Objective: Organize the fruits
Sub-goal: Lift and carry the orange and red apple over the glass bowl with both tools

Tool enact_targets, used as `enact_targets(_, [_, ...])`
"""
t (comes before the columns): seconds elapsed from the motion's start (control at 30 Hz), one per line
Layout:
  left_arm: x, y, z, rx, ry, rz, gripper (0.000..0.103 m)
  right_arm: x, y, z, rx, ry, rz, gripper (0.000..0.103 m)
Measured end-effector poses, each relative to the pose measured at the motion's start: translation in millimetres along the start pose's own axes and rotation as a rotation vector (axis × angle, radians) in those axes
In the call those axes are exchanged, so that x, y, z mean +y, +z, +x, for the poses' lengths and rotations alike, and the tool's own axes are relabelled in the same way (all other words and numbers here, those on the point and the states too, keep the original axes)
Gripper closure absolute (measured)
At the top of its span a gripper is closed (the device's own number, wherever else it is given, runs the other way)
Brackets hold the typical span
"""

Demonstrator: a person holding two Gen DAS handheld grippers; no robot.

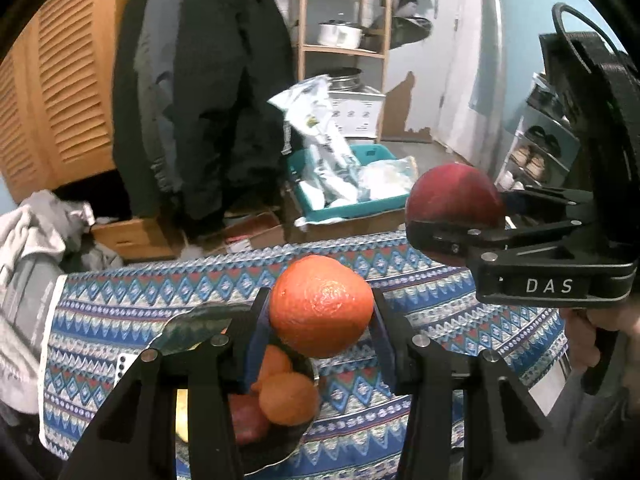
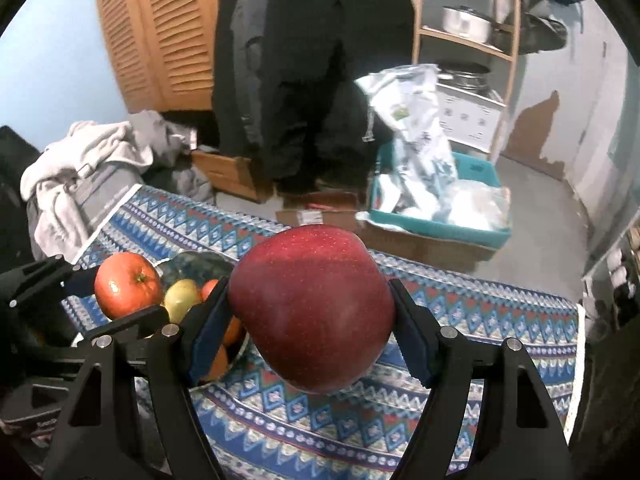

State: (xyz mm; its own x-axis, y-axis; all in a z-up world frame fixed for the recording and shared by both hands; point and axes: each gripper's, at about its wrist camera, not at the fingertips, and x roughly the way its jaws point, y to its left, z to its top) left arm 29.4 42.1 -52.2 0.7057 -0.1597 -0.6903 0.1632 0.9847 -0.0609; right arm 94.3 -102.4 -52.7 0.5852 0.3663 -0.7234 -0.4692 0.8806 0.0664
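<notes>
My left gripper (image 1: 320, 312) is shut on an orange (image 1: 320, 306), held above a dark bowl (image 1: 192, 328) of fruit. The bowl holds more oranges (image 1: 288, 400), a red apple (image 1: 248, 420) and a yellow-green fruit (image 2: 182, 298). My right gripper (image 2: 312, 316) is shut on a large red apple (image 2: 312, 308), lifted over the patterned cloth. In the left wrist view that apple (image 1: 452, 196) and the right gripper (image 1: 456, 224) show at the right. In the right wrist view the orange (image 2: 128, 284) and the left gripper (image 2: 120, 292) sit at the left, by the bowl (image 2: 200, 264).
A blue patterned cloth (image 1: 400, 420) covers the table. Beyond its far edge stand a teal bin (image 1: 360, 200) with plastic bags, cardboard boxes, a hanging dark coat (image 1: 208, 80), a wooden shelf (image 1: 344, 48) with pots, and a pile of grey clothes (image 2: 80, 160).
</notes>
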Motion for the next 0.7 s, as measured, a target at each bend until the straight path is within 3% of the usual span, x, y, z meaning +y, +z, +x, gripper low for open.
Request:
enact_targets(0.27, [52,-6,-5,-0.003,0.052,-0.098,0.055,32,12,29,0.042,0.049,-0.026,0.028])
enact_targets(0.7, [116,-34,10,0.07,0.116,-0.219,0.055,86,23,77,0.112,0.121,-0.074,0.028])
